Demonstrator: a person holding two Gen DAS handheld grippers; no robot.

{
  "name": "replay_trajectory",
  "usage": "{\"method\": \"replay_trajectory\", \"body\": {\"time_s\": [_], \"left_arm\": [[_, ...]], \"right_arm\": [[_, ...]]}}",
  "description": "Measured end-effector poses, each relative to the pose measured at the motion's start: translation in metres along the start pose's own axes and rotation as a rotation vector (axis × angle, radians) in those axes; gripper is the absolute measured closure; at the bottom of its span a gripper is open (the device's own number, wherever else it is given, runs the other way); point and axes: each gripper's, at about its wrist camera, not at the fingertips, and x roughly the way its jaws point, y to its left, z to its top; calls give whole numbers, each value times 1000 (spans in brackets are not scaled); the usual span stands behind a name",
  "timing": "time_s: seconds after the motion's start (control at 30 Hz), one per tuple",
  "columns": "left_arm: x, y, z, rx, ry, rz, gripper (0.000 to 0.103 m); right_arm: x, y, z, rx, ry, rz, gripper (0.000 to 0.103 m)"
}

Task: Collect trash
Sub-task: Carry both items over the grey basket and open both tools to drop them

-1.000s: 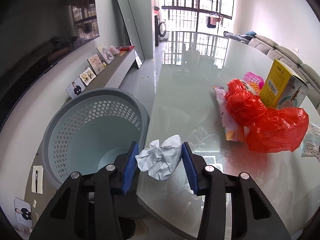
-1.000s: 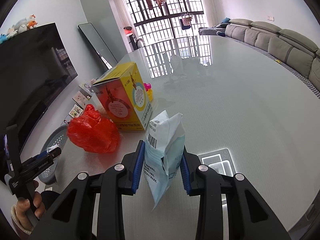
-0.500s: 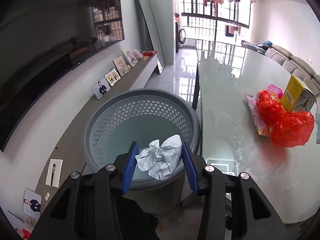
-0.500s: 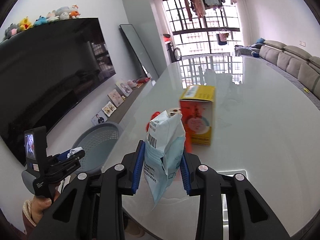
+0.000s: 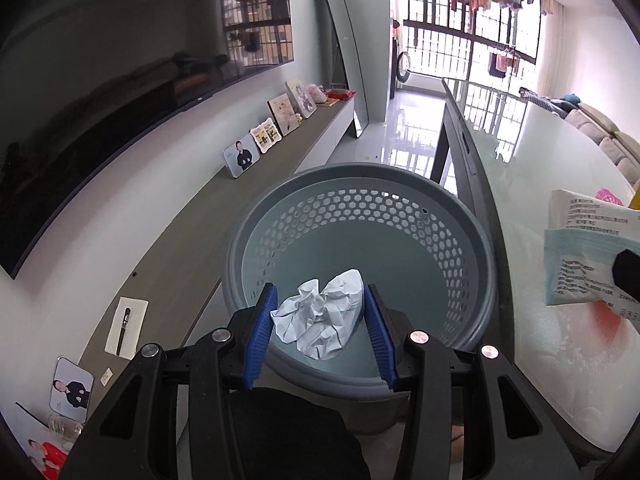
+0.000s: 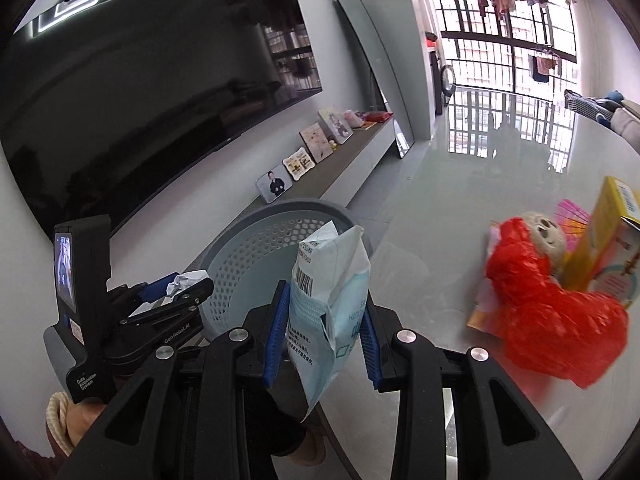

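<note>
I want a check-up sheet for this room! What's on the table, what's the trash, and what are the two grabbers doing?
Surface: glossy table, partly bare.
Job's things: crumpled paper over the gray basket; blue-white packet held up.
Clutter: red bag, yellow box on the table.
Grippers: left gripper shut on the paper; right gripper shut on the packet.
Cables: nothing seen.
Surroundings: TV, photo frames, sofa.

A dark wall-mounted television [image 6: 152,92] is seen above a long low console [image 5: 192,240], with barred windows [image 5: 472,36] lit by daylight behind.
</note>
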Motion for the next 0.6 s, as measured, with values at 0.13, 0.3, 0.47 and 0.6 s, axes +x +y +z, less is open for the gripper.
{"method": "replay_trajectory", "body": {"time_s": [0.13, 0.3, 0.47, 0.6], "left_arm": [[17, 4, 5, 5, 14, -3, 59], [37, 5, 10, 21, 31, -4, 57], [55, 9, 14, 11, 58, -5, 56], [62, 13, 13, -7, 68, 2, 55]], "right_arm": [[38, 11, 16, -22, 38, 14, 71], [76, 17, 25, -39, 73, 14, 71], [108, 14, 32, -40, 111, 21, 71], [120, 9, 32, -43, 125, 27, 70]]}}
